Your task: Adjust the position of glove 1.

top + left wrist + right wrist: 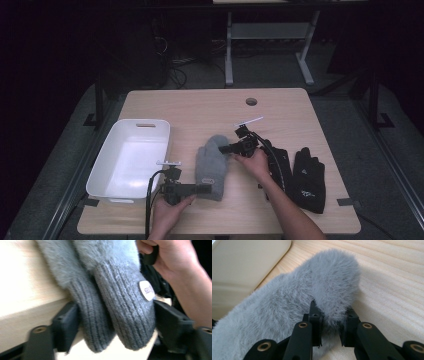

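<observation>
The fingers [317, 322] of the right gripper [331, 326] are pinched on a fluffy lobe of the grey mittens [287, 307]; in the right gripper view the fur bulges out above and between the two black pads, which press into it from either side with only a narrow gap left. The fingers [65, 326] of the left gripper [117, 327] stand wide, one on each outer side of the two ribbed knit cuffs of the grey mittens [117, 302]; the left pad lies against the cuff beside it, while the right pad sits at the edge of the other cuff, and whether it presses there cannot be told. A pale oval label [147, 290] sits on the nearer cuff. In the high view the grey mittens [210, 165] lie near the middle of the bench [200, 107], a little toward its near edge, with the left gripper [202, 189] at their cuff end and the right gripper [225, 148] at their far right side. A white tub [112, 165] stands along the left edge of the bench, just beside the mittens. A pair of black gloves [307, 180] lies toward the near right corner, well apart from the tub.
</observation>
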{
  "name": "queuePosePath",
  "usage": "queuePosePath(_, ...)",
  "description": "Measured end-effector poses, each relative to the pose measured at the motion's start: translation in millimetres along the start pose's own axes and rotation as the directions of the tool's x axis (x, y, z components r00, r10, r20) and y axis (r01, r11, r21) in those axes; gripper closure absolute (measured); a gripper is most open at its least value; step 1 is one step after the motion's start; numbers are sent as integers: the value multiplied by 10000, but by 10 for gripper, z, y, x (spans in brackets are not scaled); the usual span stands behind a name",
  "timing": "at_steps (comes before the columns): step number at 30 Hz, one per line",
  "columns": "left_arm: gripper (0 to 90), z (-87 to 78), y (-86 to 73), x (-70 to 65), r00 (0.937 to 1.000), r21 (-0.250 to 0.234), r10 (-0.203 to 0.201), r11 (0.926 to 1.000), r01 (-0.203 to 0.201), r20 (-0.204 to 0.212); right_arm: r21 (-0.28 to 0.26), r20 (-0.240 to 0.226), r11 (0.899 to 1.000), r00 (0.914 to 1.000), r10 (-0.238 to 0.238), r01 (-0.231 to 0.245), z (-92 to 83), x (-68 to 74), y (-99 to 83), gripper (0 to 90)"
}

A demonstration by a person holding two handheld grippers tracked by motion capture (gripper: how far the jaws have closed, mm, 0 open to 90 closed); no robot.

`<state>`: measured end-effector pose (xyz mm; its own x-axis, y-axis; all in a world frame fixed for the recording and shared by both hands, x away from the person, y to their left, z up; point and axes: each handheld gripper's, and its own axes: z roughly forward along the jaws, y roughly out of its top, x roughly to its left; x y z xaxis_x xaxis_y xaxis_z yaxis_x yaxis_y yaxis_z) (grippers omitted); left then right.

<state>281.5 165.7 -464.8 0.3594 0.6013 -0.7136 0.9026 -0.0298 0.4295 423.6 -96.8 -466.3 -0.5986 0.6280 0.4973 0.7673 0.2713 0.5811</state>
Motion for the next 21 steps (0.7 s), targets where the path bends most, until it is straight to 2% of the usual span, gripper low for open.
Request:
queuePosePath(3,392,0,1,-26,9995,-46,300,9995,-301,-125,-25,-23,10000,10000,-58,58,-16,1,-2,762)
queuePosePath(5,424,-5,1,-52,9989,-81,427,9990,-429,-188,-81,-66,10000,10000,-37,37,-34,-2,-9,766)
queuePosePath(11,443,-2,16,-123,9971,-33,705,9975,-706,-282,-225,-140,9997,9999,-42,39,-153,12,-15,770)
queuePosePath(21,452,-59,38,-231,9924,-47,1186,9929,-1188,-314,-825,-493,9966,9988,19,-60,-378,86,21,770)
